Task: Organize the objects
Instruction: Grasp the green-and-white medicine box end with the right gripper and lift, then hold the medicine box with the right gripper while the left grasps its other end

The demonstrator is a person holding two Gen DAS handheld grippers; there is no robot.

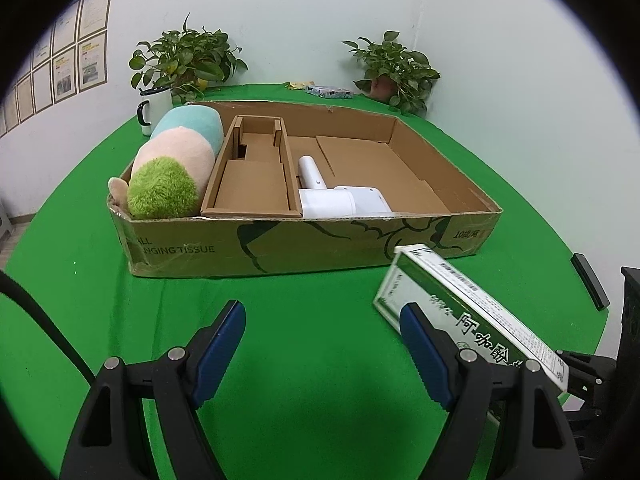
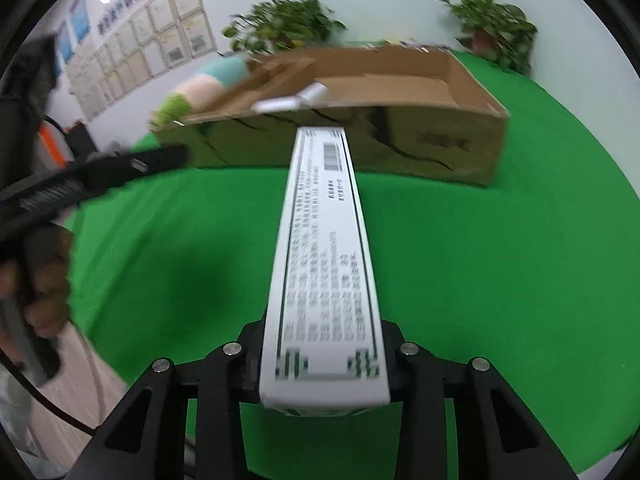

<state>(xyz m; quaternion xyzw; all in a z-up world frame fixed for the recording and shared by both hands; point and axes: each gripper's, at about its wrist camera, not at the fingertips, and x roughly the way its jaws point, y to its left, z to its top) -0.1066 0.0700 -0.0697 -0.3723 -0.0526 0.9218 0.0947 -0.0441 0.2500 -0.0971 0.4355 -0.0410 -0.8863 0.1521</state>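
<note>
Right tongs pinch the near end of a long white-and-green medicine box, which points toward 12 o'clock at the cardboard tray, not yet inside it. Left tongs stand spread and empty over the green tabletop. Already stowed: plush toy and white hair dryer; judged remaining: placing the box.

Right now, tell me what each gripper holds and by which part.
The right gripper clamps the long white-and-green carton at its near end, across its narrow sides. The left gripper is open and holds nothing.
</note>
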